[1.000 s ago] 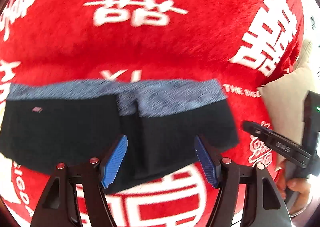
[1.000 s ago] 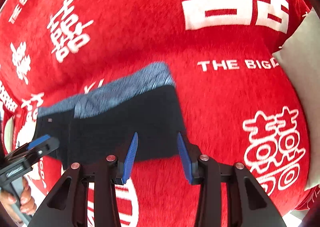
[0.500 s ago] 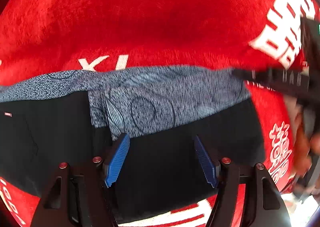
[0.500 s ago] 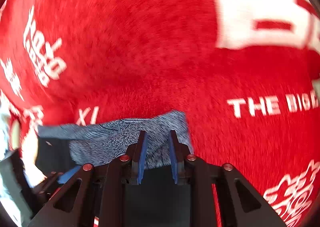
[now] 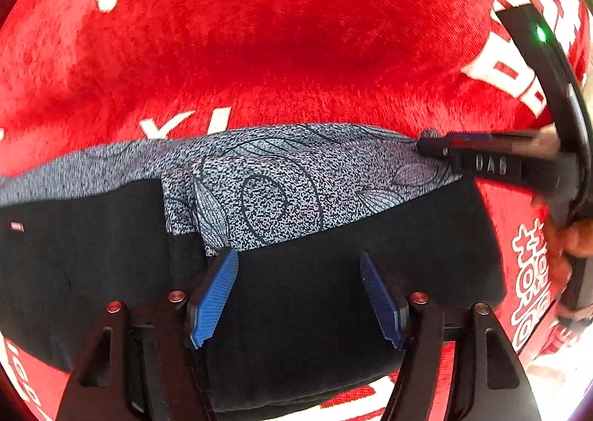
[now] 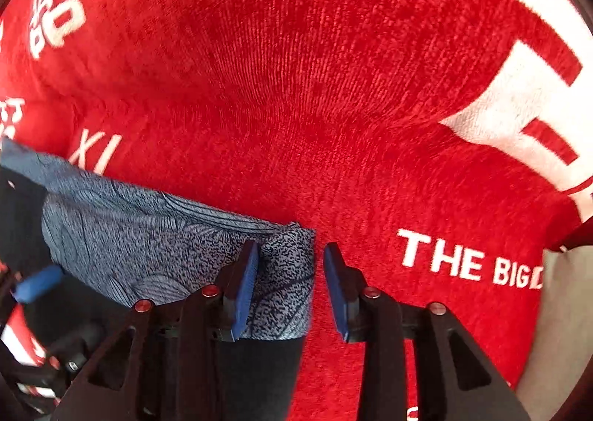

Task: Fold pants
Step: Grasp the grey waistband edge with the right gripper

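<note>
Black pants [image 5: 92, 254] with a grey patterned band [image 5: 281, 195] lie folded on a red blanket [image 5: 296, 50]. My left gripper [image 5: 296, 258] hovers open just over the black cloth below the band, nothing pinched. My right gripper [image 6: 291, 247] points down at the band's right corner [image 6: 289, 272]. Its jaws are opening: the corner lies between them, the left finger [image 6: 244, 284] over the cloth, the right finger [image 6: 337, 284] over the blanket, pads not pressing. In the left wrist view the right gripper [image 5: 481, 158] reaches that corner from the right.
The red plush blanket [image 6: 296, 87] with white lettering covers the whole surface. A beige patch [image 6: 563, 310] shows at the right edge. A person's hand [image 5: 570, 235] holds the right gripper's handle. The left gripper's blue finger [image 6: 37, 284] shows at far left.
Both grippers sank closer to the pants. The right gripper travelled from the lower black hem up to the patterned band's right corner; its jaws narrowed, then widened again.
</note>
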Motion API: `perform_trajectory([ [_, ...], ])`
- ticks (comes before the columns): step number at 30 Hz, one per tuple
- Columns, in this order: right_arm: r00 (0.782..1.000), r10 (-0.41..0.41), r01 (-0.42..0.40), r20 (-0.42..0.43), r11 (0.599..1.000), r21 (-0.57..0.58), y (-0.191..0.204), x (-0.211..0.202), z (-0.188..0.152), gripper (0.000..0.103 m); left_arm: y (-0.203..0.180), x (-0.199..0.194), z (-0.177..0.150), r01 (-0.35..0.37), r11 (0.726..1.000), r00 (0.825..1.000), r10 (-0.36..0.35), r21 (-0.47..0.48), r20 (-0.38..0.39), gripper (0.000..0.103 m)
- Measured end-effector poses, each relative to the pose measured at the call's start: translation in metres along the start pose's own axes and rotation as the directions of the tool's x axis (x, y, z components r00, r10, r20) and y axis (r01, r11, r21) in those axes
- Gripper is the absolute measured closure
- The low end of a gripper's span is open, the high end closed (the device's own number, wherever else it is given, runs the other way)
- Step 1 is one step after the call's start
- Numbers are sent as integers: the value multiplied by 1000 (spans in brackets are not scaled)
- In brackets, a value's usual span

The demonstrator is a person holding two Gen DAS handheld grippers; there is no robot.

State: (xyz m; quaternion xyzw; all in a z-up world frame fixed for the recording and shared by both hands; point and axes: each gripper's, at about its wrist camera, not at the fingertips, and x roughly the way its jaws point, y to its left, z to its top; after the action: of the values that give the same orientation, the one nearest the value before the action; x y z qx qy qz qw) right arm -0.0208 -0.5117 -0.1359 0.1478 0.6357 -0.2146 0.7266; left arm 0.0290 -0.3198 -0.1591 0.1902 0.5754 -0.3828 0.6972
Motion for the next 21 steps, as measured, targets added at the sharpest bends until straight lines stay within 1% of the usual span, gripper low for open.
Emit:
perform_trajectory([
  [1,1000,18,-18,-5,999,28,-4,0,1,64,-1,-1,-1,-4,1000,1000,4,18,1,33],
  [2,998,57,-56,-3,995,77,-11,-3,3,63,-1,-2,-2,0,1000,1000,0,24,-1,33],
  [4,993,111,-114,28,981,160,-26,-14,2,63,7,-5,1,21,1000,1000,-21,16,-8,33],
  [6,991,125,-135,57,964,228,-43,-27,-5,63,13,-7,1,32,999,999,-32,15,-10,33],
  [9,985,166,-174,54,942,286,-59,-36,-19,64,15,-8,-2,30,999,1000,-30,27,-11,33],
  [10,985,167,-174,51,942,287,-58,-37,-18,66,14,-8,-3,22,999,1000,-22,29,-9,33],
  [12,980,195,-201,49,937,286,-56,-39,-25,83,15,-8,-4,14,1000,1000,-13,22,-10,33],
  [13,975,214,-220,50,932,289,-54,-39,-28,85,17,-8,-5,9,1000,1000,-9,12,-11,33],
  [14,967,248,-252,51,924,289,-51,-39,-28,86,19,-8,-4,-3,1000,1000,3,2,-13,29],
  [15,960,276,-279,49,917,284,-45,-37,-27,86,26,-4,-4,-27,999,999,26,-31,-37,24],
  [16,958,285,-285,40,920,269,-40,-34,-33,86,32,-2,-6,-6,998,999,4,-60,-41,24],
  [17,963,269,-268,28,932,243,-29,-32,-29,87,39,-3,-6,17,996,999,-20,-91,-29,24],
  [18,970,242,-240,16,946,216,-20,-27,-28,87,40,-4,-5,23,995,999,-26,-101,-32,24],
  [20,980,197,-192,-17,966,174,-7,-14,-25,87,38,-4,-3,2,996,999,-6,-94,-45,24],
  [21,983,184,-181,-2,968,173,-5,-13,-26,86,37,-3,-3,-12,996,999,8,-87,-50,24],
])
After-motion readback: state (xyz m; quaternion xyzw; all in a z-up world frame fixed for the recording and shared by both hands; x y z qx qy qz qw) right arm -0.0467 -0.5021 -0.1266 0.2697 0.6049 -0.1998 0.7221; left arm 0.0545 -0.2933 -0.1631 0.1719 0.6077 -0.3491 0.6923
